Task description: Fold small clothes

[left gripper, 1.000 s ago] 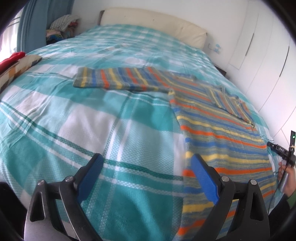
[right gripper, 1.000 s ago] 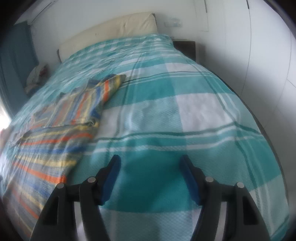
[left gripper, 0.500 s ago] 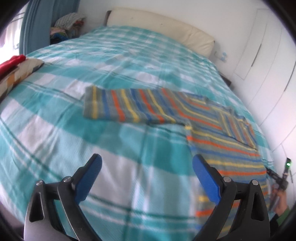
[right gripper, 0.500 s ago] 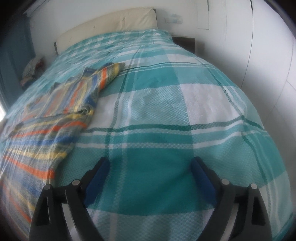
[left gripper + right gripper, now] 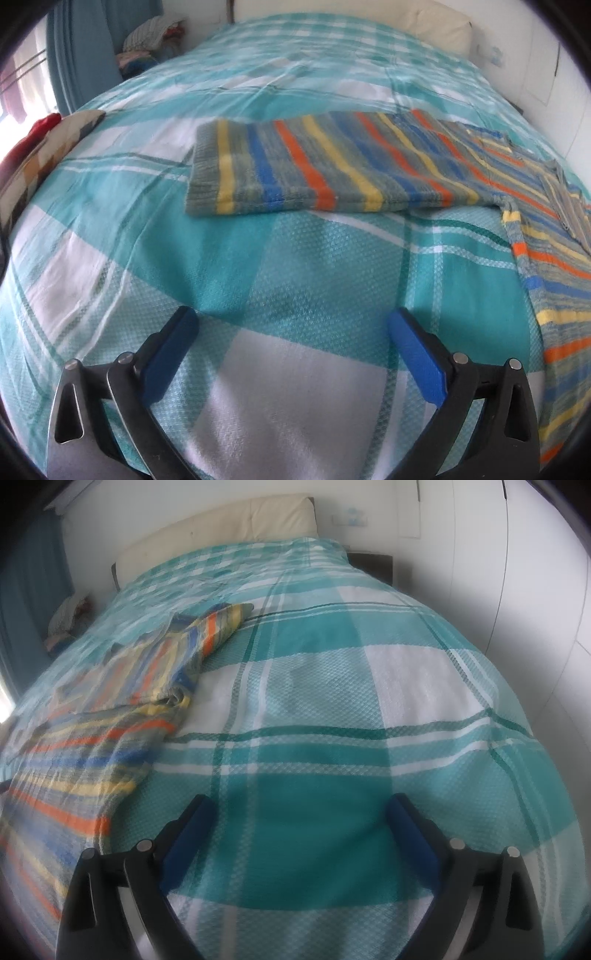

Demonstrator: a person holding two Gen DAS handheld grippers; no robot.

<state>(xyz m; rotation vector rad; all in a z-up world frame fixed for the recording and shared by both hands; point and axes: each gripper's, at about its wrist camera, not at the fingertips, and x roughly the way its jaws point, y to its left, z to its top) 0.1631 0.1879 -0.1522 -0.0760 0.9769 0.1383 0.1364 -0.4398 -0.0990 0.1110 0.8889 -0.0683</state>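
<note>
A striped sweater (image 5: 369, 162) is spread flat on the teal plaid bedspread (image 5: 295, 258), 1 sleeve stretched out to the left and the body running off to the right and near edge of the left wrist view. In the right wrist view the same garment (image 5: 110, 709) is seen at the left, its other sleeve already laid over the body — a first fold, it would seem, with the outstretched sleeve yet to be matched.

The left gripper (image 5: 291, 332) is released, its 2 blue pads spread wide over bare bedspread, nothing between them; its jaws have just been opening a little further. It is aimed at the near edge of the outstretched sleeve, probably so that the cuff end can be pinched and carried across.

The right gripper (image 5: 299, 819) is also released — its jaws have just been opening, and only bedspread lies between them. It is held just right of the sweater's hem, apart from the cloth.

A cream headboard (image 5: 221, 528) is seen at the far end.
</note>
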